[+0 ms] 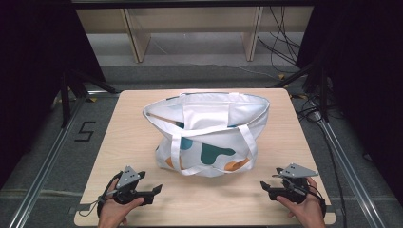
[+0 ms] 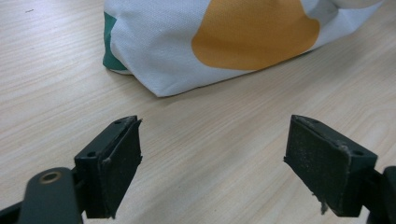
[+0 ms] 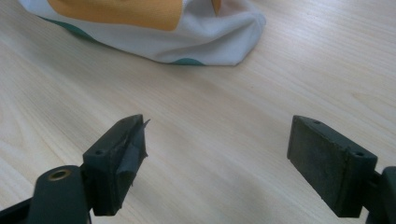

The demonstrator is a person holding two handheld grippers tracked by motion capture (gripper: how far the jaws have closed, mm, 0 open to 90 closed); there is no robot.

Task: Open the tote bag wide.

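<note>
Canvas tote bag [image 1: 209,135] stands mid-tabletop [image 1: 133,142], mouth open, w/ left gripper [image 1: 154,189] & right gripper [image 1: 264,186] near its front corners, fingers apart & empty: risk—limp cloth may collapse or slide if one side is pinched first.

Bag [image 1: 209,137] on table [image 1: 133,137], mid-table

the high view looks forward and down from above the person's side, taking in the whole surface [image 1: 128,142]. each gripper view sits low and close over the wood, looking along its own jaws. ahead of the left gripper [image 2: 212,158] lies one bottom corner of the tote bag [image 2: 210,42]; ahead of the right gripper [image 3: 217,158] the other corner. all three views share the bag's near base.
</note>
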